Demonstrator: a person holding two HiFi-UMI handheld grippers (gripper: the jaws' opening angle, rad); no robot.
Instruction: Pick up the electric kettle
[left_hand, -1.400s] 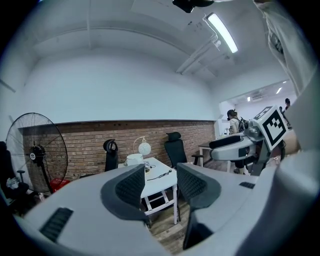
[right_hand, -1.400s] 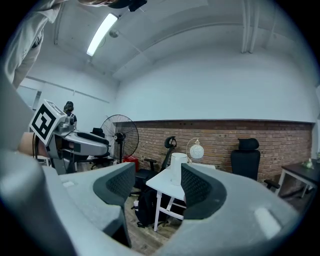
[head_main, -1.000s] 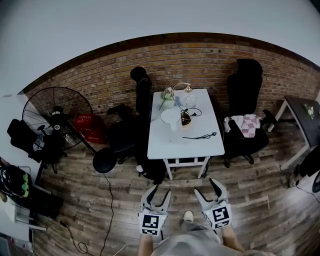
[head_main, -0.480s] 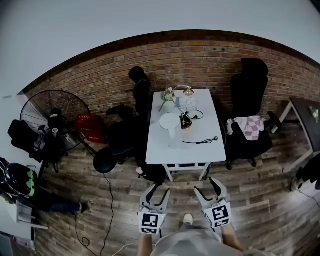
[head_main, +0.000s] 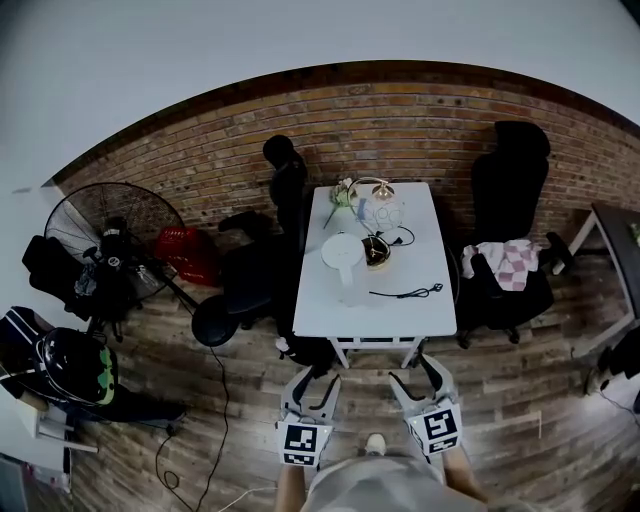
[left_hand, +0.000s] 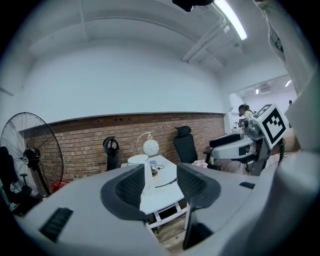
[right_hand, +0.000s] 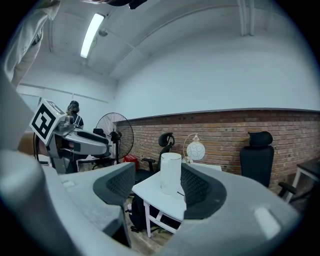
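Overhead, looking down on a white table (head_main: 400, 310) set against a brick wall. On the table's left half, about midway along: the electric kettle (head_main: 342, 252), white, upright, lid on. Just right of the kettle on the table, a small dark round thing (head_main: 377, 252), possibly a bowl, too small to tell. At the table's far end, a globe lamp (head_main: 380, 212); toward the table's near edge, a loose black cable (head_main: 405, 293).

Short of the table's near edge, well apart from it and over the wooden floor: the left gripper (head_main: 318, 380) and the right gripper (head_main: 412, 372), side by side, pointing toward the table. Both with jaws parted to a moderate gap, pads touching nothing, holding nothing. Through each gap, only the distant table and kettle.
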